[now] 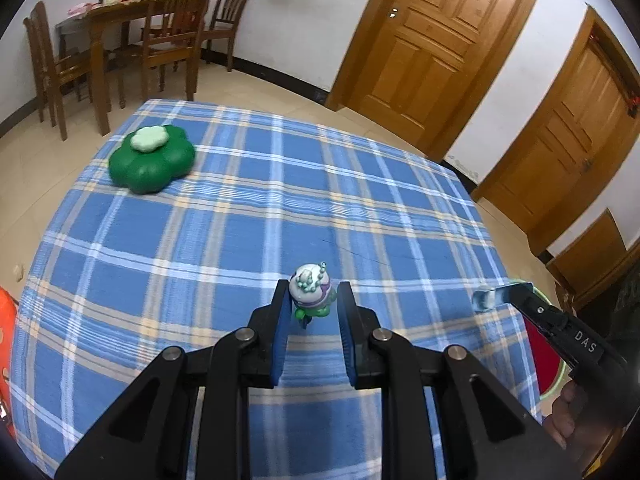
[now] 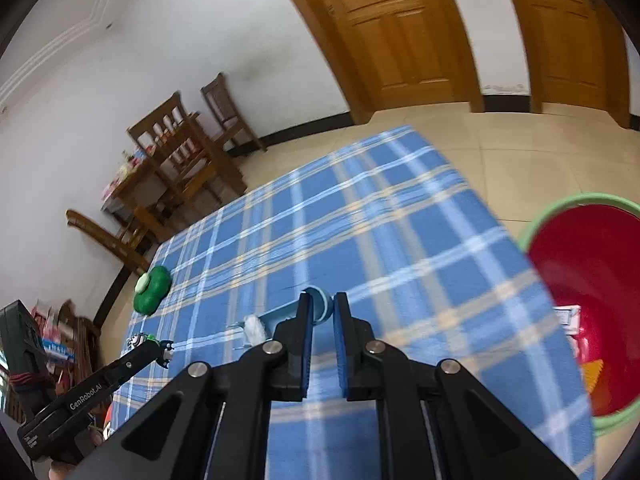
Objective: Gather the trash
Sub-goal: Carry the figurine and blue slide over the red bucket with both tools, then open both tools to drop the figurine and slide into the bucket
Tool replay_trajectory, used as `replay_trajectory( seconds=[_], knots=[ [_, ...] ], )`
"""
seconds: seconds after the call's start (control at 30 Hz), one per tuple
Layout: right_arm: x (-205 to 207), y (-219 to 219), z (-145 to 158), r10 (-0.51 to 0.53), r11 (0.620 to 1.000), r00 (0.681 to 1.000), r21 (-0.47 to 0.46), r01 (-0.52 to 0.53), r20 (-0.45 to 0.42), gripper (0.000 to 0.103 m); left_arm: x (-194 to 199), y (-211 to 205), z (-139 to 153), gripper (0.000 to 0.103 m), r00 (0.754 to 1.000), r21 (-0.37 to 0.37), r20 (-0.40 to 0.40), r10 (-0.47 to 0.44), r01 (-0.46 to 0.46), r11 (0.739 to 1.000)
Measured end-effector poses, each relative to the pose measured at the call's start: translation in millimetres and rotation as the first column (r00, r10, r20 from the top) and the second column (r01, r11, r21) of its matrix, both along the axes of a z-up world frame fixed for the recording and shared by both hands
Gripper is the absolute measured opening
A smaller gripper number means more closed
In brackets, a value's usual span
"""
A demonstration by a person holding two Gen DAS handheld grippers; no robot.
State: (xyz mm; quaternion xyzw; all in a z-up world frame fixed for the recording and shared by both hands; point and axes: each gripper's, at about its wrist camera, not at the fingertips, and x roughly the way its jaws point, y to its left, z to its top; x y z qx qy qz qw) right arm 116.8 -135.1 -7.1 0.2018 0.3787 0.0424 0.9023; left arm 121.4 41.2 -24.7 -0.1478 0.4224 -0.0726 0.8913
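My left gripper [image 1: 310,294] is shut on a small toy figure [image 1: 309,286], white, purple and green, held just above the blue plaid tablecloth [image 1: 248,232]. The right wrist view shows that left gripper [image 2: 160,350] at the lower left with the toy figure [image 2: 140,339] at its tip. My right gripper [image 2: 322,302] is shut on a light-blue plastic item [image 2: 320,300] whose handle sticks out left, carrying a white clump [image 2: 254,328]. In the left wrist view the right gripper [image 1: 505,294] hangs over the table's right edge with that item [image 1: 484,300]. A red bin with a green rim [image 2: 580,280] stands beside the table, holding some scraps.
A green flower-shaped thing [image 1: 152,162] lies at the table's far left corner, also visible as the green flower shape [image 2: 152,290]. Wooden chairs and a dining table [image 1: 132,28] stand by the far wall, and two wooden doors [image 1: 424,40] are shut. An orange object [image 1: 6,320] shows at the left edge.
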Motion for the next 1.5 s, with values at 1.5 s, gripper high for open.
replay_trajectory(
  seconds=[1.5],
  knots=[
    [-137,-225,-34,-0.501,0.863,0.860,0.027,0.505,-0.097,0.021,-16,-252,15,0.023,0.832,0.063,-0.044,-0.553,0.555,0.830]
  ],
)
